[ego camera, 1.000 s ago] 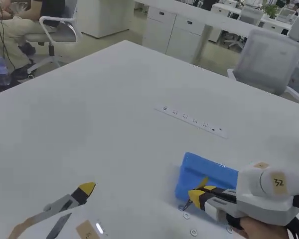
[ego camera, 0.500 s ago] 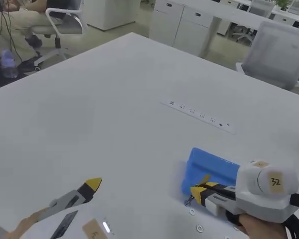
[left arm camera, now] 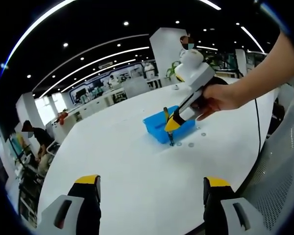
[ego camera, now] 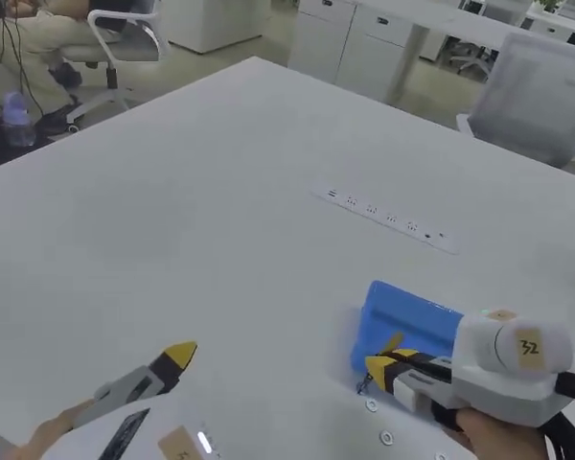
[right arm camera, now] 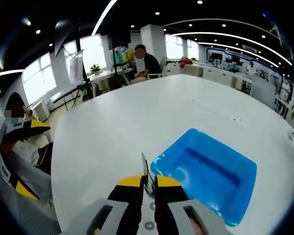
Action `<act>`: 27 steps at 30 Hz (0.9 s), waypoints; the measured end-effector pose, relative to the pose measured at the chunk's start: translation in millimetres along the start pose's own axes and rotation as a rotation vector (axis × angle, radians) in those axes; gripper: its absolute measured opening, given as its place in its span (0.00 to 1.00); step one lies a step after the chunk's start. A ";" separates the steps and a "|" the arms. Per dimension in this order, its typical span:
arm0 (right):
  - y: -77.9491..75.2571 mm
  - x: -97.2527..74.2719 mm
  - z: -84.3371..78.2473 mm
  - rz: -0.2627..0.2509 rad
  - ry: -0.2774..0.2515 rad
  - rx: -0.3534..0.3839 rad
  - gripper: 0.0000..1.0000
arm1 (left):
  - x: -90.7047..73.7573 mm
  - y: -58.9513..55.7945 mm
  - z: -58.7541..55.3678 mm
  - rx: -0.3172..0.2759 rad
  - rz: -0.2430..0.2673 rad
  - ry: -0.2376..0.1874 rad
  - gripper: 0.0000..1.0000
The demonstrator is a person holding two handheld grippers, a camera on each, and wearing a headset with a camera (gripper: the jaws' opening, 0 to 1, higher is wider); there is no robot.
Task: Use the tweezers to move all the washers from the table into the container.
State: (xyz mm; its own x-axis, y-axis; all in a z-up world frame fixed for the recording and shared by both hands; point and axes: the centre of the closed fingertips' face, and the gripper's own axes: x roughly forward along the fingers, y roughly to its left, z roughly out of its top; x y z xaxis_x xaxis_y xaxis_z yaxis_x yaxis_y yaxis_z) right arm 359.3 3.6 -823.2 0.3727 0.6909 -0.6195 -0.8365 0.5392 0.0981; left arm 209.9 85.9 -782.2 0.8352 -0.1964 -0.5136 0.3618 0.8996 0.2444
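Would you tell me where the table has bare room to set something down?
The widest bare stretch lies left of the power strip, running down to the left tool. The band between power strip and blue container is also free. Crowded: the container's near edge, with the right tool, tweezers and washers.

A shallow blue rectangular plastic container (ego camera: pixel 409 311) sits open-topped on the white desk (ego camera: pixel 220 240). Small silver ring washers (ego camera: pixel 372 405) lie flat just beside it. Slim metal tweezers (right arm camera: pixel 144 170), clamped in the right tongs (right arm camera: pixel 148 183), point down near its corner.
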 end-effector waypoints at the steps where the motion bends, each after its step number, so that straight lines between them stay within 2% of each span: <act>1: 0.1 -0.3 -0.2 -0.001 0.000 0.000 0.04 | 0.0 0.0 -0.2 0.002 0.000 0.001 0.88; 8: -4.4 -2.5 -2.6 -0.017 0.012 0.009 0.03 | -0.2 -1.3 -1.1 0.014 -0.003 0.006 0.87; 14: -0.9 -4.1 -4.0 -0.016 0.019 -0.013 0.03 | -0.4 -0.9 -1.0 0.010 -0.003 0.005 0.87; 27: -0.7 -9.1 -6.3 -0.009 0.029 0.006 0.02 | 0.4 -0.6 -3.0 0.019 -0.001 0.015 0.86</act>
State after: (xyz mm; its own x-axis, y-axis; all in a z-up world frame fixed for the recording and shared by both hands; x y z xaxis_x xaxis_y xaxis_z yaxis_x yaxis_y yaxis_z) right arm 354.0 -6.0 -822.5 0.3683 0.6716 -0.6429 -0.8306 0.5483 0.0971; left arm 208.7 86.5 -785.0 0.8289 -0.1911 -0.5257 0.3704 0.8918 0.2599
